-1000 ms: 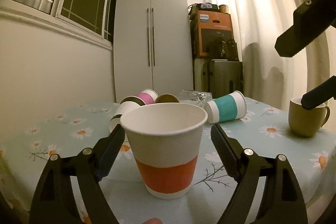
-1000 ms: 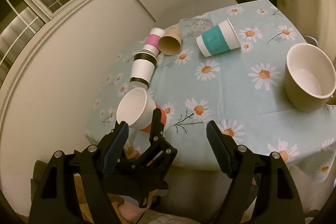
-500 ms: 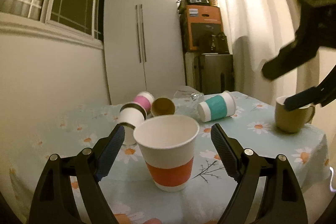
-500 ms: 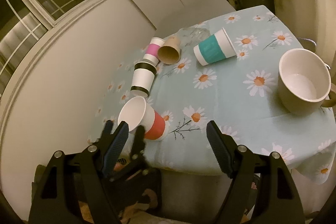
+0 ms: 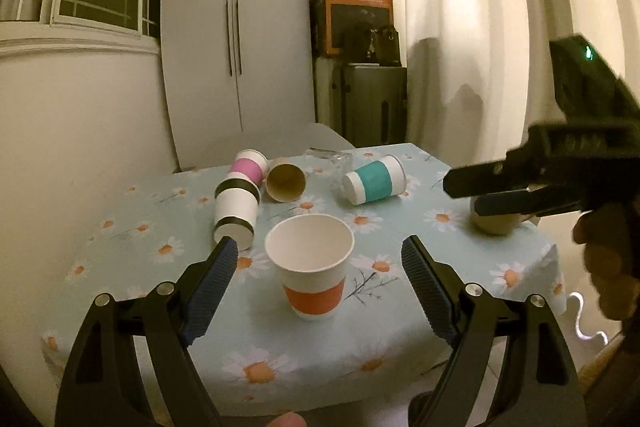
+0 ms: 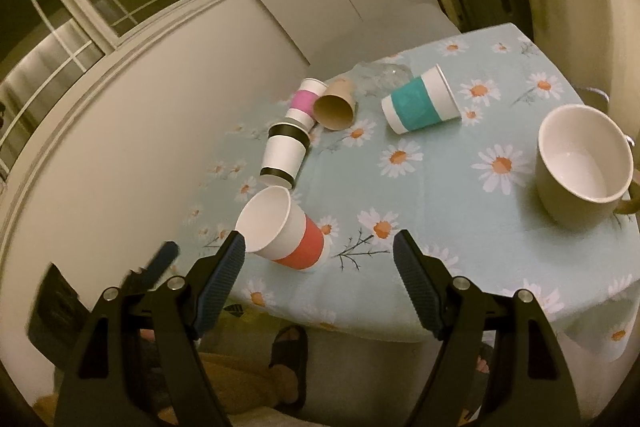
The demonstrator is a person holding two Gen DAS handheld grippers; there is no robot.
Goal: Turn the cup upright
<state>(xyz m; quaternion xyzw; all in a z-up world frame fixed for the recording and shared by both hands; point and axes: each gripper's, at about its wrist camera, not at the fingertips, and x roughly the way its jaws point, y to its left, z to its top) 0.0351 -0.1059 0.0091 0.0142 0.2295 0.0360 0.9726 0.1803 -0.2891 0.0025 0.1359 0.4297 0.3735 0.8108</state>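
A white paper cup with an orange band (image 5: 311, 267) stands upright near the table's front edge; it also shows in the right wrist view (image 6: 282, 229). My left gripper (image 5: 318, 291) is open and empty, drawn back from the cup, above the front edge. My right gripper (image 6: 318, 285) is open and empty, held above and in front of the table. Four cups lie on their sides further back: black-banded (image 5: 236, 211), pink-banded (image 5: 250, 167), brown (image 5: 286, 181) and teal-banded (image 5: 374, 181).
A beige mug (image 6: 582, 165) stands at the right of the daisy-print tablecloth (image 6: 440, 187). A clear glass (image 6: 386, 75) lies behind the teal cup. A wall runs along the left; a wardrobe (image 5: 236, 27) and stacked boxes (image 5: 358, 19) stand behind the table.
My left gripper has pulled back and up from the upright orange cup, which now stands free. My right gripper has moved a little back and up.
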